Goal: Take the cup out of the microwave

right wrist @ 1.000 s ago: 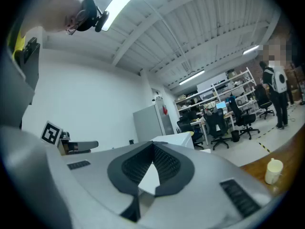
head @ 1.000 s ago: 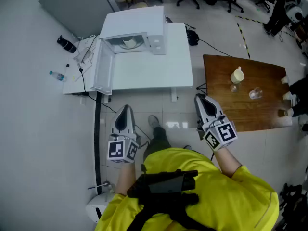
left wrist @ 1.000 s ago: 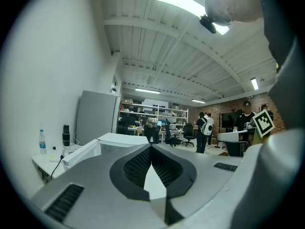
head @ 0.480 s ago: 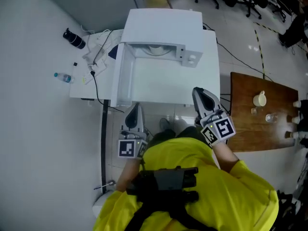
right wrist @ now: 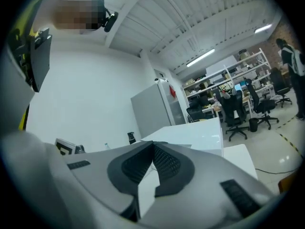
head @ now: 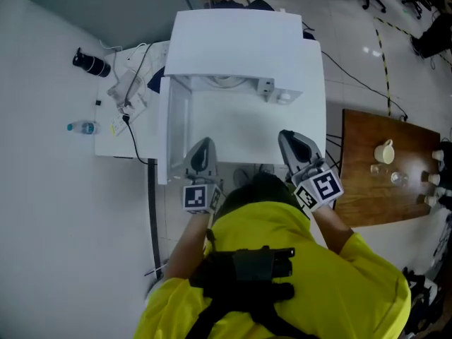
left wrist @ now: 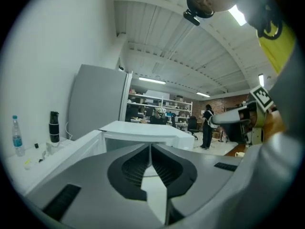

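A white microwave [head: 240, 44] stands on a white table [head: 261, 129], with its door [head: 176, 129] swung open to the left. Just inside the cavity a pale round cup [head: 227, 82] shows; the microwave's roof hides most of it. My left gripper [head: 202, 150] is over the table's front edge beside the door, shut and empty. My right gripper [head: 288, 138] is level with it further right, also shut with nothing held. In the left gripper view the closed tips [left wrist: 150, 147] point at the microwave [left wrist: 143, 130]. In the right gripper view the tips [right wrist: 153, 144] meet too.
A wooden table [head: 367, 189] at the right carries a cream jug [head: 384, 151] and small glasses. A water bottle [head: 81, 127], a black bottle [head: 92, 63] and cables lie left of the microwave. A black cable [head: 150, 210] runs down the floor. Office chairs stand behind.
The person has walked up to the white table. Both grippers moved forward from over the floor to over the table's front edge, and both stayed shut.
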Available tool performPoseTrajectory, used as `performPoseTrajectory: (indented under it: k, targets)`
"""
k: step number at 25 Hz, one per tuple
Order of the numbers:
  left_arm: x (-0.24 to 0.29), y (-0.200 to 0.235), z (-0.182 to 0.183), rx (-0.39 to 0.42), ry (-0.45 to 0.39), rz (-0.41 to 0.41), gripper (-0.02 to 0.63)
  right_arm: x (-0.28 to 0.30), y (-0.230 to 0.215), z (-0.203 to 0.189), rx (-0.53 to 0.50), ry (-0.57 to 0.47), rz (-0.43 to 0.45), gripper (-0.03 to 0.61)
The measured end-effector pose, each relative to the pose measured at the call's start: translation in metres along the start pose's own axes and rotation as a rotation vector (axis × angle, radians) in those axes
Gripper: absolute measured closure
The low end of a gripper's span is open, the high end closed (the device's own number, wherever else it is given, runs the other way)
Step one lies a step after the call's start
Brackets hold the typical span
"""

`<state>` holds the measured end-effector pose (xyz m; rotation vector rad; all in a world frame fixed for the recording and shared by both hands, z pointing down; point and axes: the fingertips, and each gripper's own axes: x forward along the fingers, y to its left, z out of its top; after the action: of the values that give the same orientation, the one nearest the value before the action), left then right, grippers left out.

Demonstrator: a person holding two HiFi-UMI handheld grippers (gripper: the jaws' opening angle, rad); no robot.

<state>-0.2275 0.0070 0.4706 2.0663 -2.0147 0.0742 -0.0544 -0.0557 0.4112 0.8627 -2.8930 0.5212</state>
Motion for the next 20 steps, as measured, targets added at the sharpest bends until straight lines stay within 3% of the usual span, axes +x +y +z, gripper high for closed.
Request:
performPoseTrajectory:
  k: [1,2,3,5,6,11,16,19,20]
  targets:
    - [0.018,0.005,-0.014,0.001,0.022,-0.009,0.554,0.004,-0.006,-0.005,0.008,0.016,-0.003,0.574]
    - [0.038,0.010,-0.027,-0.001,0.045,-0.015,0.309,0.009,-0.011,-0.011,0.020,0.032,-0.004,0.574]
    - [0.060,0.016,-0.038,0.001,0.061,-0.021,0.122,0.014,-0.016,-0.018,0.032,0.048,-0.001,0.574]
    - [0.104,0.023,-0.055,0.022,0.073,-0.040,0.099,0.024,-0.024,-0.032,0.048,0.083,0.008,0.574]
    - [0.126,0.026,-0.062,0.029,0.076,-0.053,0.036,0.028,-0.027,-0.039,0.053,0.099,0.013,0.574]
    - [0.220,0.042,-0.084,-0.001,0.089,-0.072,-0.002,0.043,-0.041,-0.071,0.088,0.169,0.032,0.574]
    - [0.264,0.053,-0.106,0.017,0.136,-0.070,0.000,0.036,-0.047,-0.085,0.112,0.210,0.026,0.574]
    - [0.279,0.060,-0.115,0.080,0.161,-0.061,0.009,0.033,-0.055,-0.090,0.125,0.216,0.011,0.574]
    - [0.284,0.060,-0.117,0.101,0.167,-0.061,0.040,0.032,-0.058,-0.092,0.131,0.217,0.005,0.574]
